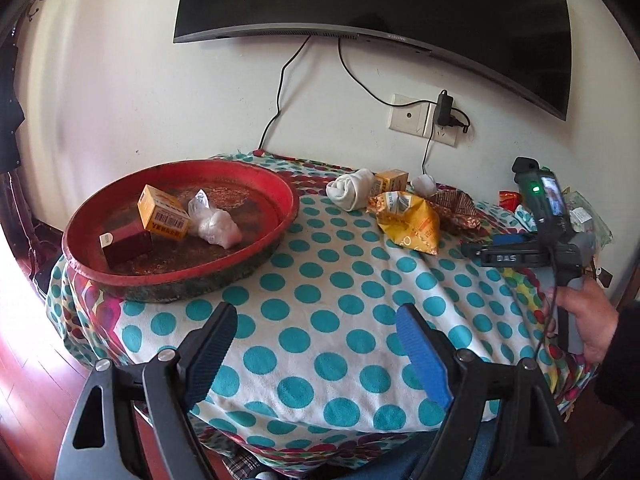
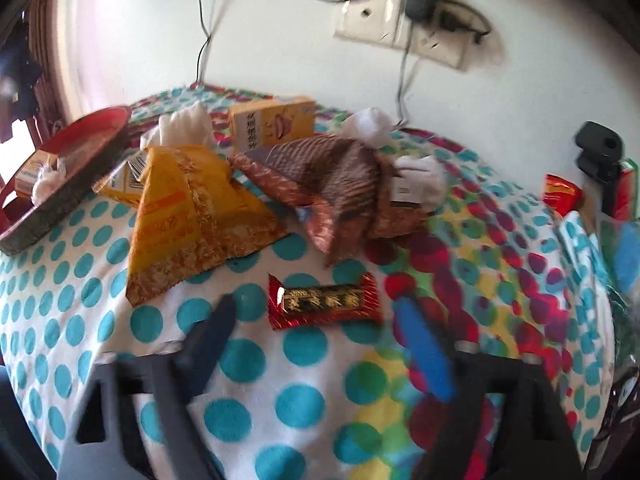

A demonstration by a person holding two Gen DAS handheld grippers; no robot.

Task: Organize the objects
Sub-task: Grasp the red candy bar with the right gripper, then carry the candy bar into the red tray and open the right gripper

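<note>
A red round tray (image 1: 280, 188) at the table's left holds a yellow box (image 1: 162, 212), a dark red box (image 1: 126, 244) and a clear plastic bag (image 1: 214, 222). My left gripper (image 1: 318, 312) is open and empty over the near table edge. My right gripper (image 2: 316, 306) is open, its jaws either side of a red candy bar (image 2: 324, 300) lying on the cloth. Behind it lie a yellow packet (image 2: 180, 208), a brown packet (image 2: 328, 184), a yellow box (image 2: 272, 122) and rolled white socks (image 2: 186, 124). The right gripper also shows in the left wrist view (image 1: 472, 249).
The table carries a polka-dot cloth (image 1: 320, 280). More packets and a red wrapper (image 2: 560, 192) crowd the right edge. A television (image 1: 380, 0) hangs on the wall above, with cables and a wall socket (image 1: 424, 120). Wooden floor lies at left.
</note>
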